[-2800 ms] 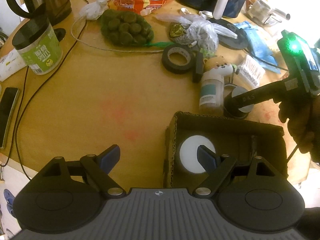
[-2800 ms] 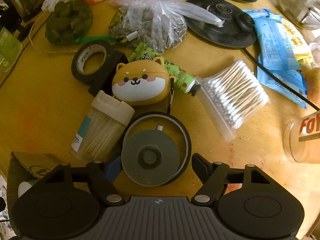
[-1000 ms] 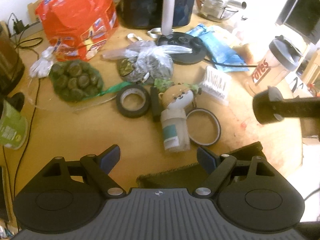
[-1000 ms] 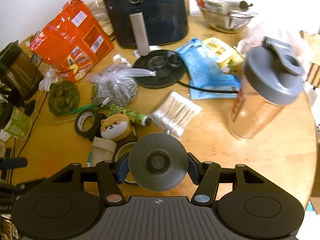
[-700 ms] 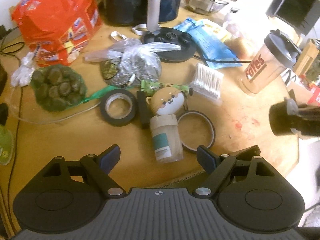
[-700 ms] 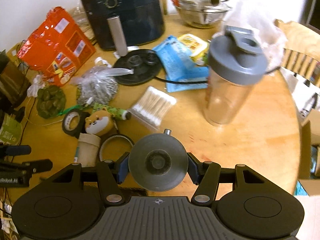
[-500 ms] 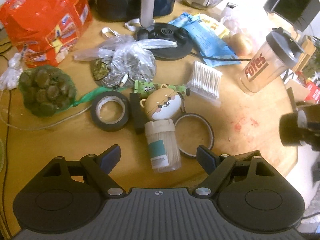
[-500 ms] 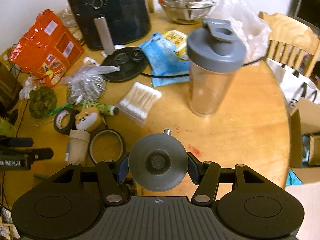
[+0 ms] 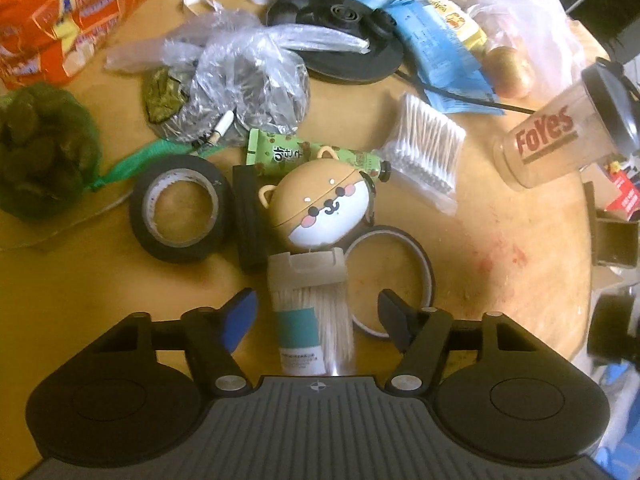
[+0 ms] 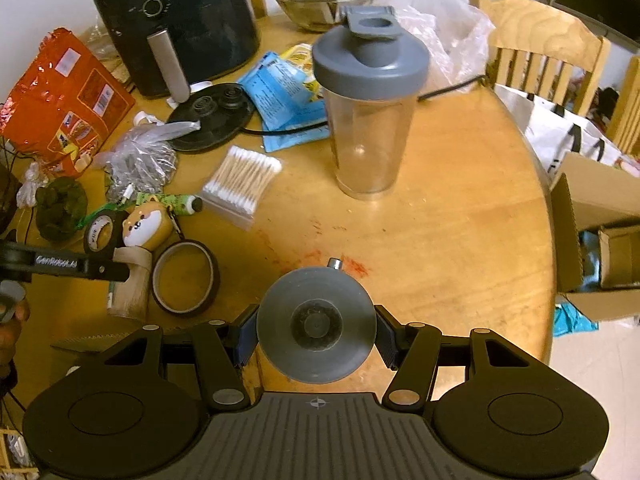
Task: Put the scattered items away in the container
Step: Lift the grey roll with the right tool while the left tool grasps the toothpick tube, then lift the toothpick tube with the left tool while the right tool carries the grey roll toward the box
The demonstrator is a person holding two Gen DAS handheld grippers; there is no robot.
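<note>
Both units match. Left gripper (image 9: 316, 310): ribbed grey housing with small crosshair mark, black linkage arms, silver pivot screws, round black side discs, blue pad on one finger (image 9: 239, 317). Right gripper (image 10: 316, 338): same build, ridged blue pads. White "GenRobot.AI" lettering on left gripper's side.

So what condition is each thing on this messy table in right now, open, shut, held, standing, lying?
left gripper: jaws just narrowing, not yet touching the toothpick jar between them
toothpick jar: lying down, lid on
right gripper: shut on the grey disc
grey disc: held, off the table
shaker bottle: upright, lid on
black tape roll: lying flat
dog-face case: closed
</note>
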